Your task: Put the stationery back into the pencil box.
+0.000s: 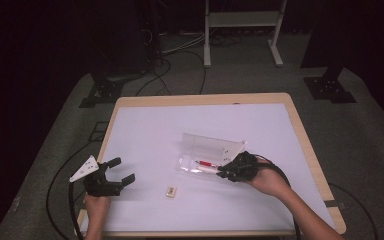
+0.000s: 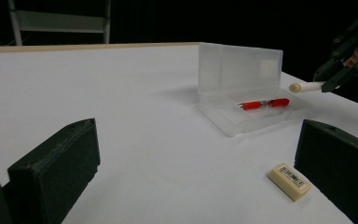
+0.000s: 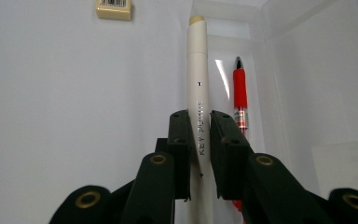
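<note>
Right gripper [image 3: 199,135] jaws are clamping the white pen [image 3: 198,84], holding it just above the open clear case [image 2: 242,88]; the red pen [image 2: 264,103] is already lying inside. Remaining, by my reading: white pen, then eraser [image 2: 289,181]. Left gripper [image 1: 114,176] is waiting with jaws apart, empty. The right gripper view is showing the barrel lettering, unreadable from above.

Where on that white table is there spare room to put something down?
The far half of the table behind the clear case is bare, and so is its right side past the right claw. It is crowded in the near middle: the case with the red pen, the white pen that claw grips, the eraser, the open left claw.
</note>
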`<action>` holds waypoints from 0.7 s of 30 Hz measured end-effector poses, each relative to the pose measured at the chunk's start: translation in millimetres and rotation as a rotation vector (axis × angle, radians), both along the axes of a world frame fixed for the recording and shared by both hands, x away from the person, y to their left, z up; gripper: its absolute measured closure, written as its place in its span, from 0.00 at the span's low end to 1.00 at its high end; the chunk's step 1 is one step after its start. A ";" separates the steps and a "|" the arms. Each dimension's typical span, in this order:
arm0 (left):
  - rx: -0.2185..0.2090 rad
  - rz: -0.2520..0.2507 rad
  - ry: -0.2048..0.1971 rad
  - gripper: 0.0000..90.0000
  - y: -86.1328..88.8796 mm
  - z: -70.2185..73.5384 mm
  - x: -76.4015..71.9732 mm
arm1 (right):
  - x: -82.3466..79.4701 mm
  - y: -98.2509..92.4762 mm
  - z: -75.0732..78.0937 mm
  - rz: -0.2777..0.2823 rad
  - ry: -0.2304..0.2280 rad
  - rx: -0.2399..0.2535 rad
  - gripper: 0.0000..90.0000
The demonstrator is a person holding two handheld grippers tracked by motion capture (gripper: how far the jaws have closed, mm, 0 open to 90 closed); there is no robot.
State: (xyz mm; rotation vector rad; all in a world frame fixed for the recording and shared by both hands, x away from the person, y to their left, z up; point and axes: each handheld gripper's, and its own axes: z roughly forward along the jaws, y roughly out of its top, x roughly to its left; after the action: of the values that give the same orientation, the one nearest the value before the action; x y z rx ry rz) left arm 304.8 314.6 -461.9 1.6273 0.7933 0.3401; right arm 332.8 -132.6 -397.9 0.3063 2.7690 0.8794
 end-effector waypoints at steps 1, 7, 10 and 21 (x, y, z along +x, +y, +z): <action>0.000 0.000 0.000 0.00 0.0 0.0 0.0 | 1.2 0.9 0.4 0.001 -0.002 -0.002 0.87; 0.000 0.000 -0.002 0.00 -0.2 -0.1 0.0 | 7.8 6.8 0.4 0.006 -0.004 -0.015 0.87; 0.003 -0.001 -0.002 0.00 0.0 -0.1 0.0 | 11.8 8.6 -0.9 0.008 -0.004 -0.022 0.87; 0.004 -0.001 -0.002 0.00 0.0 0.0 0.0 | 21.0 15.8 -5.1 0.013 0.003 -0.038 0.87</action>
State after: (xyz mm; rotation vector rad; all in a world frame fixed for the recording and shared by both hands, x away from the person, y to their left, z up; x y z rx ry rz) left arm 304.8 314.6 -461.9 1.6307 0.7906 0.3423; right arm 353.8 -116.8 -403.0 0.2838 2.7898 0.8292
